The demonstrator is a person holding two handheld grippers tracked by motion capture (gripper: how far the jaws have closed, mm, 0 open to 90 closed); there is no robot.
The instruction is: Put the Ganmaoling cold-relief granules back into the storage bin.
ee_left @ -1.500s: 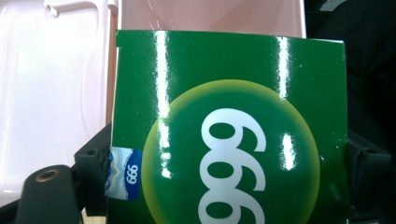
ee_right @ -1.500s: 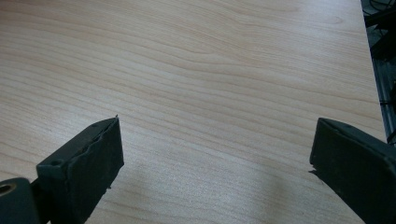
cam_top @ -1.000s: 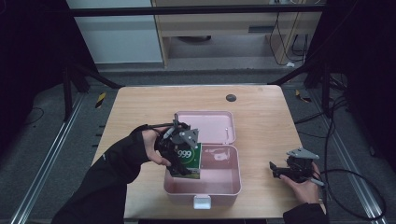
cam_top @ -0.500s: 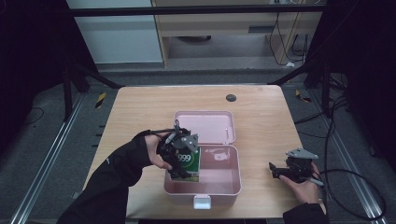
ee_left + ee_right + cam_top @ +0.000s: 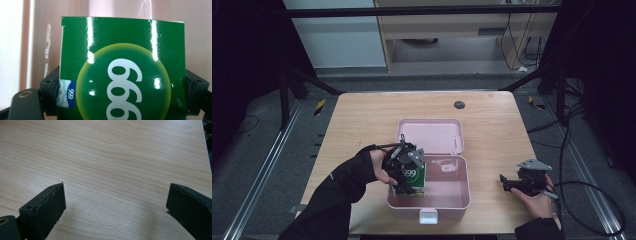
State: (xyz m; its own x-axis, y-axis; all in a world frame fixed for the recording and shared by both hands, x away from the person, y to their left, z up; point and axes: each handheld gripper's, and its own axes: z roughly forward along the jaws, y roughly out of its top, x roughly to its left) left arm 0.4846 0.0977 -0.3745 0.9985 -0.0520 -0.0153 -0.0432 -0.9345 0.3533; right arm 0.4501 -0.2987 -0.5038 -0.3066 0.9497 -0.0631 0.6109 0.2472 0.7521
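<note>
Carton (image 5: 122, 72) in left tool (image 5: 404, 172), lower in pink box (image 5: 462, 192); right tool (image 5: 512, 182) wide open.

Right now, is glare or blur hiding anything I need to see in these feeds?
Left gripper view: bright streaks of glare run down the glossy green box, yet its 999 print stays readable. Right gripper view: sharp wood grain, with soft shadows under the open right gripper. High view: dim surroundings, evenly lit table, and the pink case is slightly soft.

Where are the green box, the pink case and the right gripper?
green box (image 5: 125, 75): left gripper view, on its printed front face.
pink case (image 5: 447, 202): high view, on its front rim.
right gripper (image 5: 504, 181): high view, between its open jaw tips.
</note>
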